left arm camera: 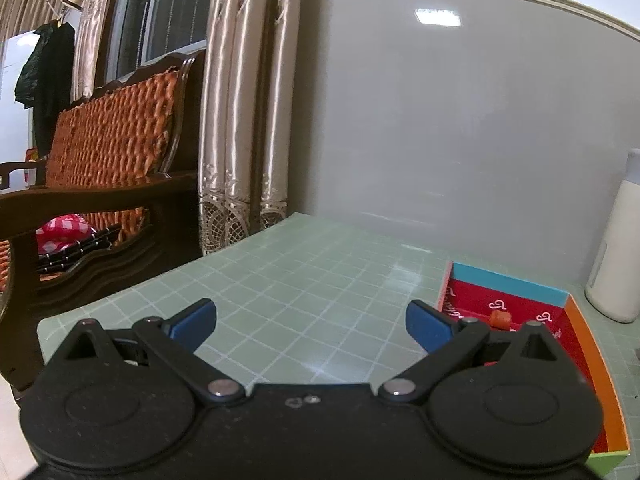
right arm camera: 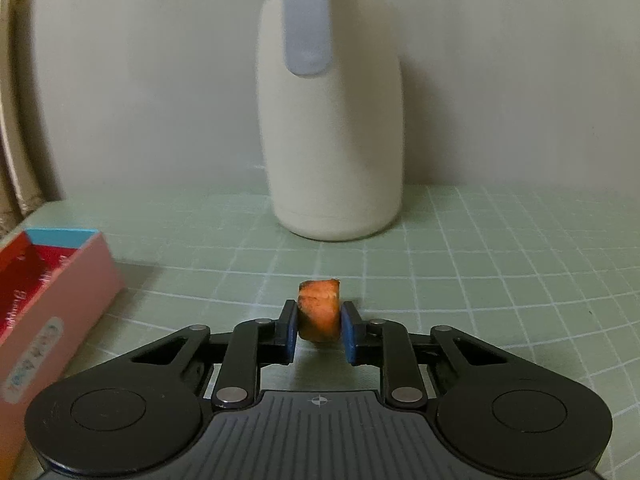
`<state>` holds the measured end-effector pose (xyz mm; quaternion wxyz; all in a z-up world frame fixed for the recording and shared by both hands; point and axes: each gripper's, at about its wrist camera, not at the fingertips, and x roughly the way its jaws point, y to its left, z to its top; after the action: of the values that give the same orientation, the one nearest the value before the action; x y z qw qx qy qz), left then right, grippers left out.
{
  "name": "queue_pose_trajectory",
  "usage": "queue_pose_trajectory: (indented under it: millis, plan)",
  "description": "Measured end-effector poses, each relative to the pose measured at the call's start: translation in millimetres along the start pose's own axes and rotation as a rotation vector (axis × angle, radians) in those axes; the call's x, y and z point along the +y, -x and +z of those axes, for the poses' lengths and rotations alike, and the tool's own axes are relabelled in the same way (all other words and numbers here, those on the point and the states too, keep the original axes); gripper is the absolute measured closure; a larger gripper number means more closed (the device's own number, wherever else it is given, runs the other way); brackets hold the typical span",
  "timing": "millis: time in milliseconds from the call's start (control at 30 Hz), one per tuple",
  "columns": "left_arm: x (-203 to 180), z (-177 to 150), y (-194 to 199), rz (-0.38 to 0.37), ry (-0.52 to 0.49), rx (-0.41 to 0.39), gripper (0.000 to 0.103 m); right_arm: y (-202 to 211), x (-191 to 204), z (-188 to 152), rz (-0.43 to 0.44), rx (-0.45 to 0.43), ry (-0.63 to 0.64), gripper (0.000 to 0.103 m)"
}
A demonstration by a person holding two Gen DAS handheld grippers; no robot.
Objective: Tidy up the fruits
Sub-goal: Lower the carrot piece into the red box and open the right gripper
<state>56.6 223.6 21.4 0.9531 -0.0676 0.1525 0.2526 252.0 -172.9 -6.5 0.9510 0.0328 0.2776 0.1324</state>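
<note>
**Right gripper takes a small orange fruit piece**

The right gripper [right arm camera: 319, 330] is closed on the fruit piece [right arm camera: 319, 312], with a blue pad on each flat side; the piece sits directly between the fingertips, low over the green mat [right arm camera: 480, 280], and the white bottle [right arm camera: 332, 140] stands straight ahead of it. The piece looks light and somewhat soft (a dried or cut fruit, I think), so a hard squeeze may crush it; the grip on the two broad sides seems the good place. The box [right arm camera: 52, 300] lies to the left of this gripper. The left gripper [left arm camera: 311, 320] is wide open and holds nothing; the box [left arm camera: 576, 320] is to its right, with another fruit piece [left arm camera: 500, 317] inside.
</note>
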Motion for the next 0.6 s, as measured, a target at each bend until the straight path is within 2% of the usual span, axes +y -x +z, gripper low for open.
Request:
queue_pose_trajectory:
  millis: [300, 433, 600]
  plan:
    - [18, -2, 1, 0.031, 0.015, 0.010, 0.008, 41, 77, 9, 0.188, -0.123, 0.133, 0.080]
    - [22, -2, 2, 0.035, 0.026, 0.016, 0.008, 49, 107, 8, 0.259, -0.135, 0.175, 0.080]
    - [25, -2, 2, 0.047, 0.047, 0.014, 0.006, 48, 138, 2, 0.300, -0.126, 0.208, 0.080]
